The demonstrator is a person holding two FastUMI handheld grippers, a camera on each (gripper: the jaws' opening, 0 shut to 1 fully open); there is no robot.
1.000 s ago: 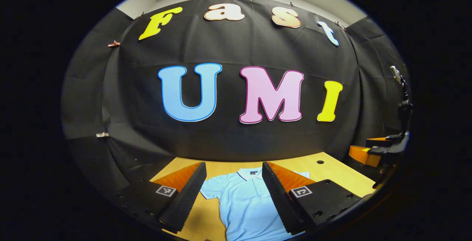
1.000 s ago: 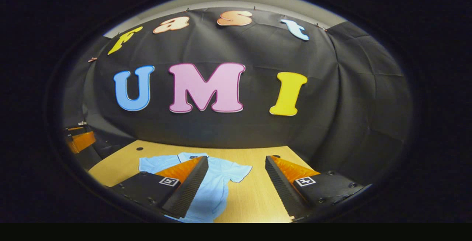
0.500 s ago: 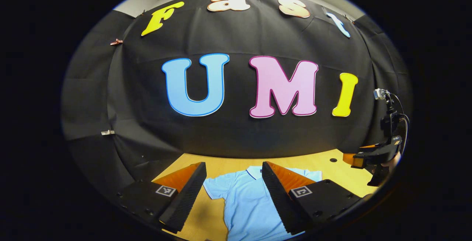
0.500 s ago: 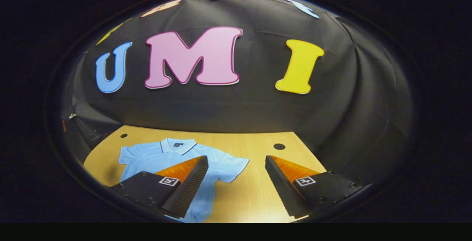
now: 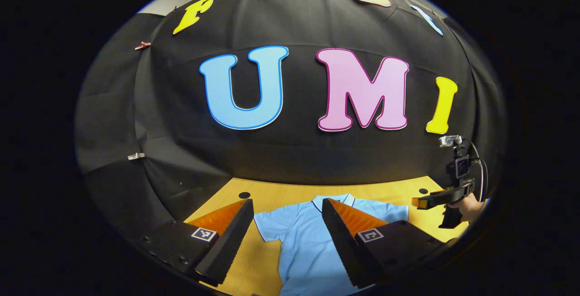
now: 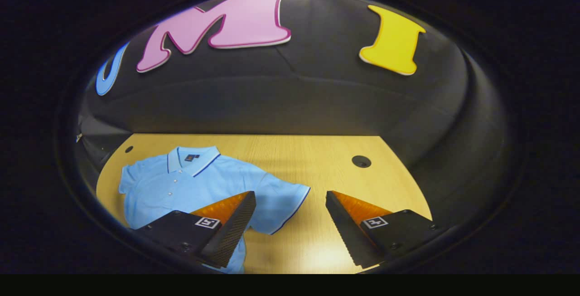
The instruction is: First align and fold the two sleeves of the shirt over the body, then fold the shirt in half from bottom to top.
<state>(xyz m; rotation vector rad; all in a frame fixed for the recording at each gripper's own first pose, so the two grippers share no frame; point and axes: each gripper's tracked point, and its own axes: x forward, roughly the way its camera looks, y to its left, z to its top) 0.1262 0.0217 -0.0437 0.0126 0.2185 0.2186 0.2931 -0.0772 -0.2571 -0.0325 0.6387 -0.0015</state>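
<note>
shirt [image 6: 181, 187] flat on table [image 6: 290, 155], collar toward wall, both sleeves spread, unfolded | my left gripper [image 5: 286, 228] jaws wide, above shirt's left sleeve and chest, holding nothing | my right gripper [image 6: 290, 221] jaws wide, above right sleeve [image 6: 283, 201], holding nothing | hand [image 5: 469, 210] carries right gripper at table's right edge

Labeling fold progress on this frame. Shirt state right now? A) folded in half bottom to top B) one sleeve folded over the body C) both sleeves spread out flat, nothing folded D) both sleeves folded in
C: the shirt lies flat on the table with collar up, its sleeve spread out sideways; the other sleeve is also out, and both the right gripper and left gripper are open above it.
</note>
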